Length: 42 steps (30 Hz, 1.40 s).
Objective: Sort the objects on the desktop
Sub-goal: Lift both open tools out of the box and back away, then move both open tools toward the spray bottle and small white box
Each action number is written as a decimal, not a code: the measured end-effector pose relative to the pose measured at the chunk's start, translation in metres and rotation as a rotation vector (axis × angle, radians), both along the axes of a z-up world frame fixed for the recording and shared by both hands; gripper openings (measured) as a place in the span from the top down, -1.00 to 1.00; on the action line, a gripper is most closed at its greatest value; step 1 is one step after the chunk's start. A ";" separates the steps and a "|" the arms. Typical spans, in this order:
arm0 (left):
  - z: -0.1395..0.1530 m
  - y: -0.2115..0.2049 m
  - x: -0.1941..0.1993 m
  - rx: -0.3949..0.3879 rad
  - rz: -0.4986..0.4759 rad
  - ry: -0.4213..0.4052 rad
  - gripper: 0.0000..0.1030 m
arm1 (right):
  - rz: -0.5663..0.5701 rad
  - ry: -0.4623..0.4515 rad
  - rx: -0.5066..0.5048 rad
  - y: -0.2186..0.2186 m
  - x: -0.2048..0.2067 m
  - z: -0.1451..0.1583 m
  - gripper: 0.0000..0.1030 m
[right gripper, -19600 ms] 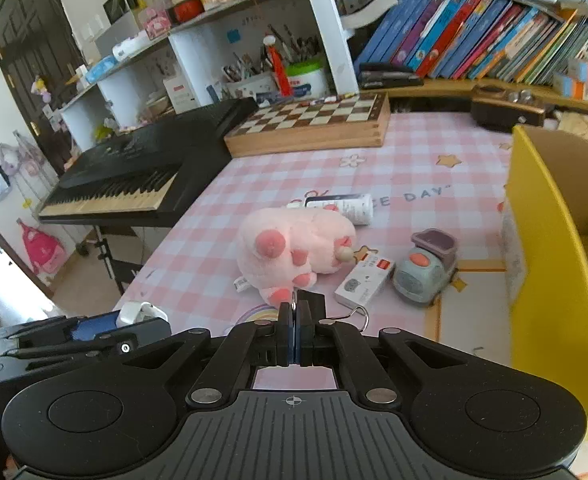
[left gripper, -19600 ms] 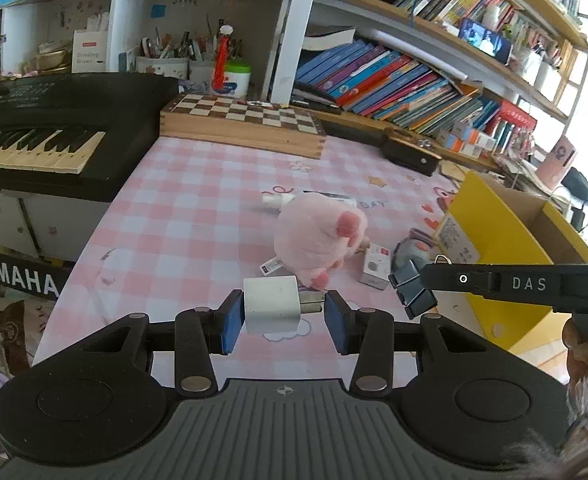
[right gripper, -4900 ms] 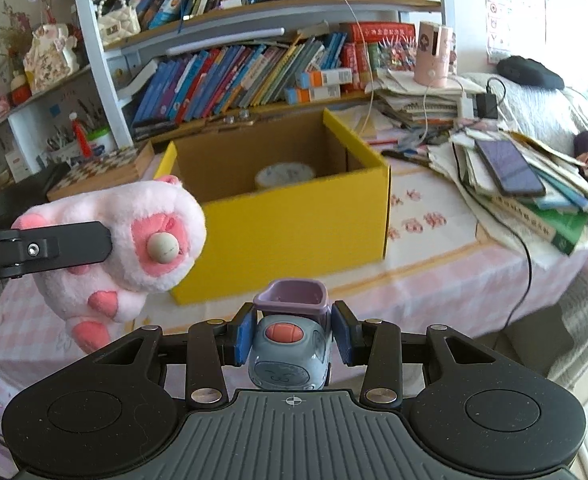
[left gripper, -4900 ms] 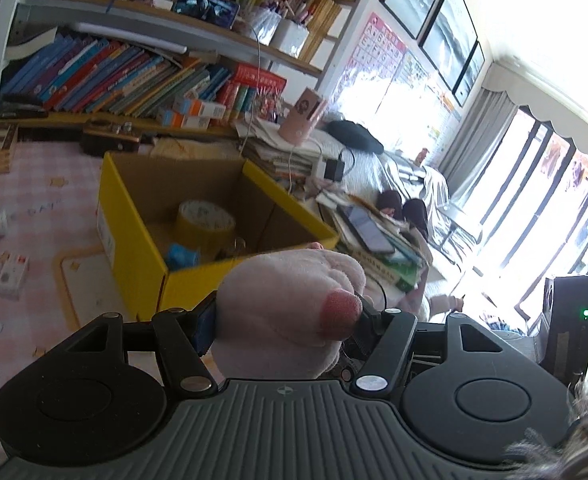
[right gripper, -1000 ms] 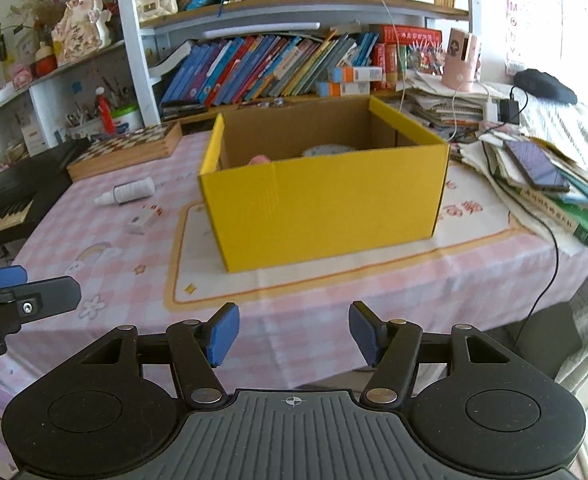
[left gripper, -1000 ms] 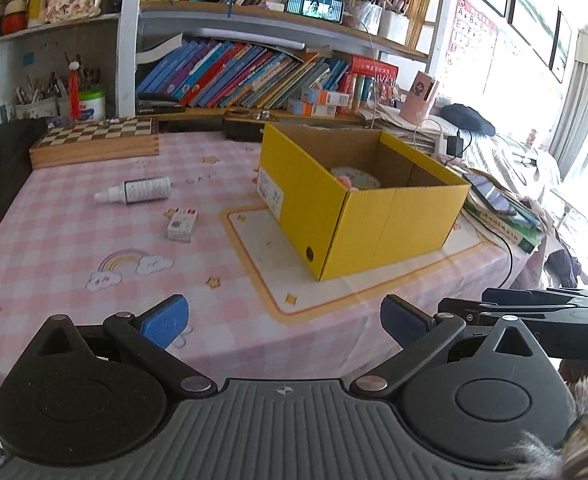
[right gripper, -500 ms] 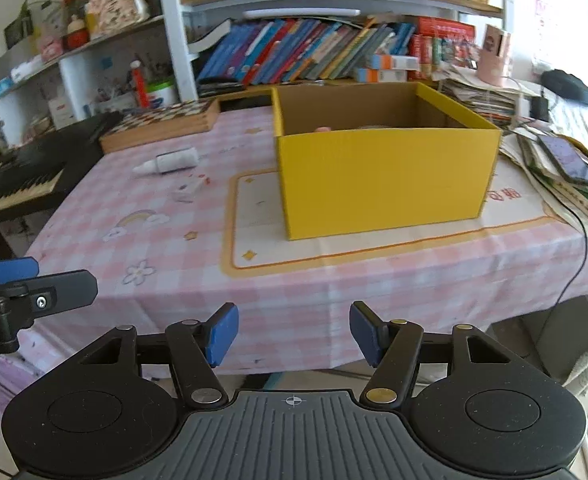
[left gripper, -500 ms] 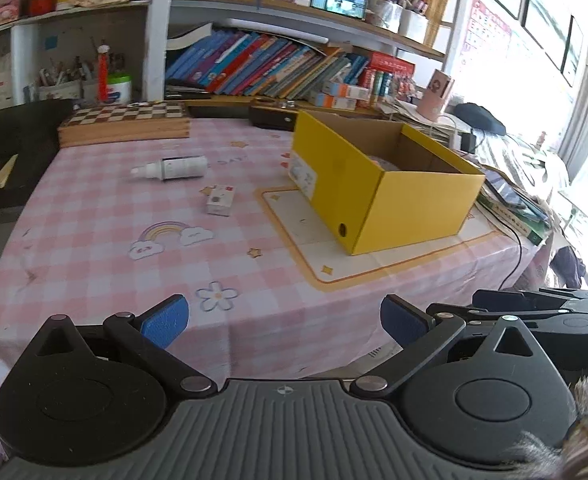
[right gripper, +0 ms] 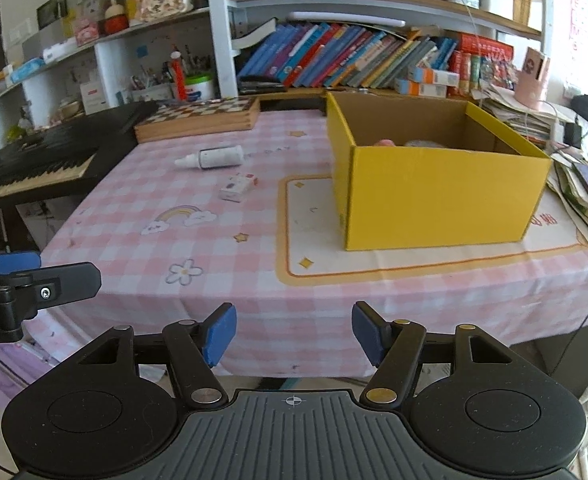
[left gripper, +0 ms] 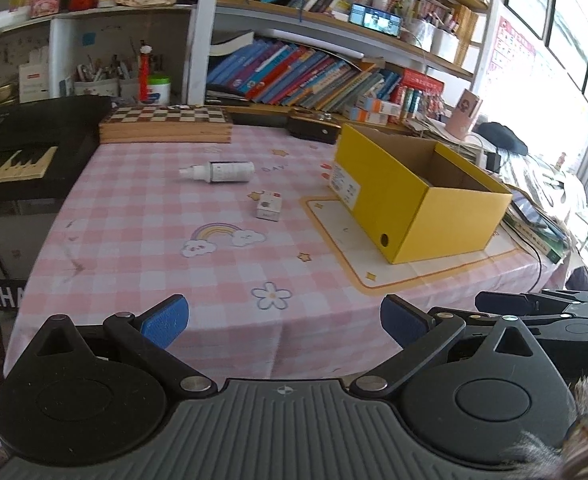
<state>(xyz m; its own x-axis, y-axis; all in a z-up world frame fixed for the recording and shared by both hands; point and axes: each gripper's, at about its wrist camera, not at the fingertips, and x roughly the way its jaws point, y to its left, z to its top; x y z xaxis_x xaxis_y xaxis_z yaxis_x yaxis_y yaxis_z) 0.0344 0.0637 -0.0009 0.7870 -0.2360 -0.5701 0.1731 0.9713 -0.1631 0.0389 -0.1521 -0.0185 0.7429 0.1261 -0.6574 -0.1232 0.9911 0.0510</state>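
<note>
A white spray bottle (left gripper: pixel 218 171) is seen lying on its side on the table (left gripper: pixel 142 240), which is covered by a pink checked cloth printed with a rainbow and flowers. A small white carton (left gripper: pixel 269 205) lies just in front of it, between the bottle and the yellow cardboard box (right gripper: pixel 434 188). The box stands open on a cream mat with an orange border; a pink shape and something grey are glimpsed inside, too hidden to be named. A chessboard (left gripper: pixel 166 124) is set at the far edge, a black keyboard (left gripper: pixel 18 156) beside the table, and shelves of books (right gripper: pixel 358 60) behind. The left tongs (left gripper: pixel 284 320) and right tongs (right gripper: pixel 293 334) are held wide and empty before the near edge.
</note>
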 end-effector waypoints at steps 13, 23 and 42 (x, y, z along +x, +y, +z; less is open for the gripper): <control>0.001 0.024 0.003 -0.011 0.089 -0.012 -1.00 | 0.108 -0.015 -0.020 0.029 0.018 0.002 -0.27; 0.001 0.035 0.035 -0.009 0.147 -0.005 -1.00 | 0.174 -0.003 -0.026 0.041 0.060 -0.002 -0.27; 0.002 0.032 0.138 -0.005 0.205 0.017 -1.00 | 0.285 0.043 -0.024 0.049 0.158 -0.014 -0.27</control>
